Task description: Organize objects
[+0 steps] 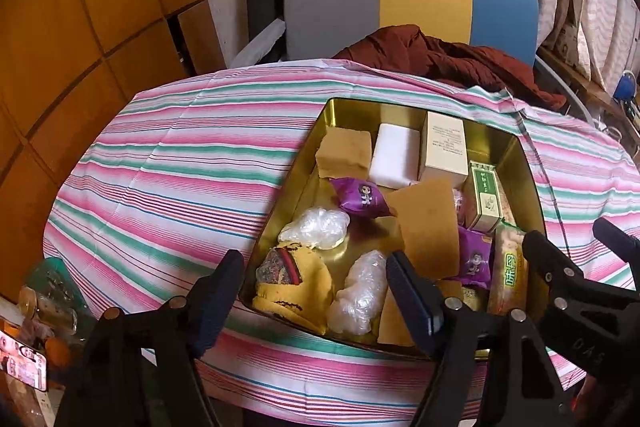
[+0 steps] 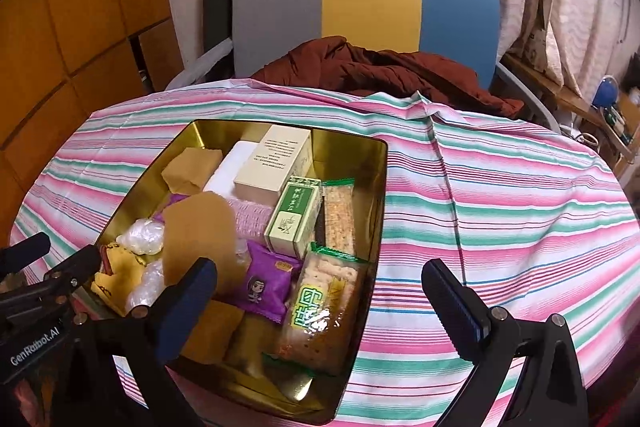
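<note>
Gold tin (image 2: 352,163) of snacks between both wide-spread tools, ungrasped.

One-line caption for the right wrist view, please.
Open right gripper hovers over the near end of a gold tin packed with snacks and small boxes on a striped tablecloth.

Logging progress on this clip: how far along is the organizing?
Done: the tin already holds the boxes, snack packets and wrapped bits, including the green box and cracker pack. The tablecloth around it shows nothing loose. In hand: nothing; left gripper and right gripper are both open over the tin. Left: at most tidying inside it.
</note>
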